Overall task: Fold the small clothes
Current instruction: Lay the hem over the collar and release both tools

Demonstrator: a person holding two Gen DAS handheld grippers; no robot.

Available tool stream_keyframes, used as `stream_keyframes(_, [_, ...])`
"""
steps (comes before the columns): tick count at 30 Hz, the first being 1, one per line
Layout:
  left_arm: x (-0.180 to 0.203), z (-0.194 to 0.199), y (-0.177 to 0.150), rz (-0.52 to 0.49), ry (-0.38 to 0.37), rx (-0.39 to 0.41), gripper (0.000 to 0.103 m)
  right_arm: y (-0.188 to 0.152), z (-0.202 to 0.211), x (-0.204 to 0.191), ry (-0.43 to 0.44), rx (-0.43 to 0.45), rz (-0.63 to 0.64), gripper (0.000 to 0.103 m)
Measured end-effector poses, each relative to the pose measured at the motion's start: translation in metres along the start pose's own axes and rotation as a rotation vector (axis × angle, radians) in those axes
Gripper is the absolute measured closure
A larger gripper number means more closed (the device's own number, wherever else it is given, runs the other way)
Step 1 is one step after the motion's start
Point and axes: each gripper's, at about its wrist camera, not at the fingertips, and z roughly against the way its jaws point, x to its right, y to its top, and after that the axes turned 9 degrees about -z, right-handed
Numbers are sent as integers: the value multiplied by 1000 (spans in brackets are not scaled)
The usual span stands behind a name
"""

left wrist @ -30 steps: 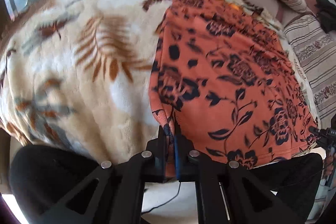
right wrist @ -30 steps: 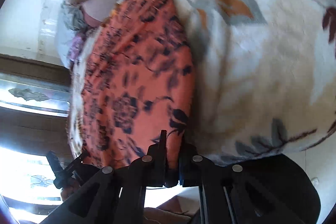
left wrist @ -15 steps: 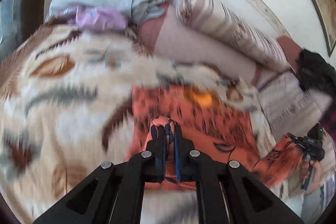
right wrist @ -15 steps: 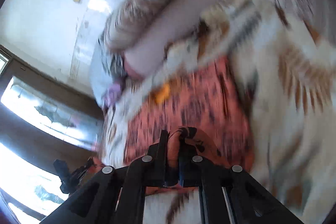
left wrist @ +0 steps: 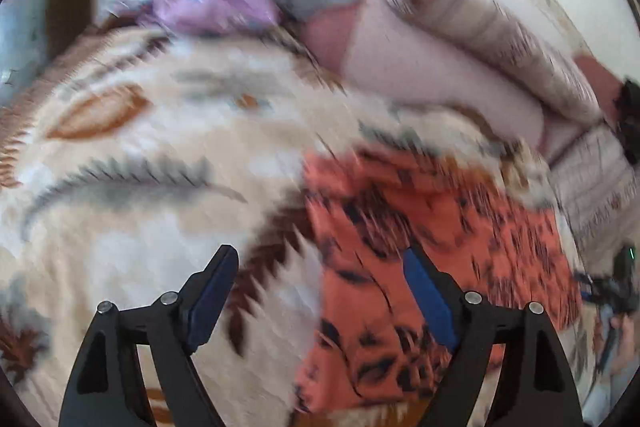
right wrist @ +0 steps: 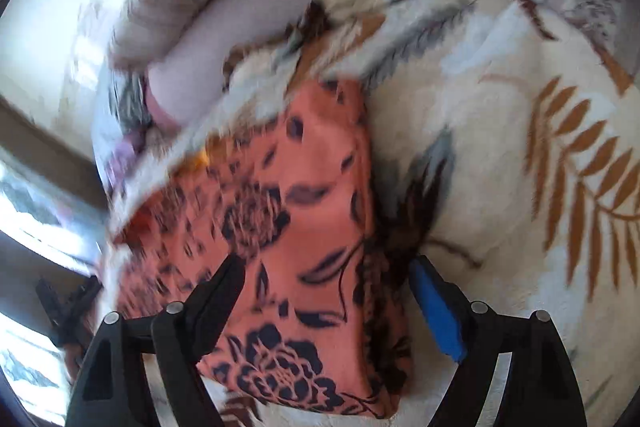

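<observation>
orange floral cloth (right wrist: 304, 247) on blanket (right wrist: 500, 155), beneath wide-spread right gripper (right wrist: 326, 291)

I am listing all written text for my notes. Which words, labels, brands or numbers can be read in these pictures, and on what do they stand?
None can be read.
The orange floral garment shows only a flower print, the blanket only leaves.
Both views are blurred, so any small label would be lost.

Right gripper (right wrist: 326, 291) spread wide and empty above the orange floral garment (right wrist: 296, 239), which lies folded flat on the cream leaf-print blanket (right wrist: 520, 187); left gripper (right wrist: 66, 307) just beyond the garment's left edge, pale bolster pillows (right wrist: 240, 7) past its far edge.
</observation>
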Motion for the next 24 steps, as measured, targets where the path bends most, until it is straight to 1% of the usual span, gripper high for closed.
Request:
stream_keyframes(1, [10,-21,-5,-35,-6,-72,18,0,-14,-6,-24,-39,26,33])
stream_keyframes(2, [19,-43,-10,-68,25,-152,20,-2,-25,-15,-72,-58,52,36])
stream_keyframes(3, [27,-55,-12,-100,68,-172,25,-3,-27,-22,-108,-54,75,54])
stream_keyframes(4, [33,-55,-8,-125,83,-137,39,-3,-27,-29,-116,-71,83,78])
stream_keyframes(5, [36,-57,0,-98,28,-173,76,-2,-24,-38,-119,-86,80,78])
stream_keyframes(6, [36,-52,10,-51,28,-194,91,-1,-17,-48,-144,-73,105,80])
stream_keyframes(7, [38,-38,20,-32,33,-176,91,0,-5,-57,-146,-61,121,81])
stream_keyframes(9, [47,1,34,-44,8,-111,91,1,31,-76,-108,-10,134,81])
stream_keyframes(11, [56,40,34,-72,0,-57,91,-1,64,-91,-75,14,148,81])
stream_keyframes(13, [60,73,18,-87,-9,-37,91,-15,96,-94,-70,35,170,81])
stream_keyframes(14, [57,83,3,-80,-15,-44,89,-28,108,-87,-45,25,150,81])
stream_keyframes(15, [53,85,-14,-52,-13,-61,84,-39,111,-78,-24,3,125,77])
stream_keyframes(16, [46,78,-33,-15,-6,-92,81,-53,110,-65,-14,-19,95,66])
stream_keyframes(17, [40,67,-56,-7,3,-131,70,-69,104,-47,-27,-41,67,53])
stream_keyframes(18, [33,51,-78,-9,29,-179,60,-90,91,-25,-47,-76,45,18])
stream_keyframes(19, [24,31,-101,-4,58,-256,59,-109,71,0,-88,-136,14,17])
stream_keyframes(20, [17,40,-109,4,16,-156,59,-125,58,22,-139,-189,-21,20])
stream_keyframes(21, [16,48,-107,-1,18,-138,59,-134,69,26,-106,-108,13,26])
stream_keyframes(22, [16,54,-101,-10,51,-149,59,-137,82,24,-75,-69,16,26])
stream_keyframes(23, [17,63,-92,-27,68,-125,59,-133,94,23,-57,-58,-21,26])
stream_keyframes(24, [20,71,-82,-49,78,-90,59,-127,105,20,-39,-23,-30,26])
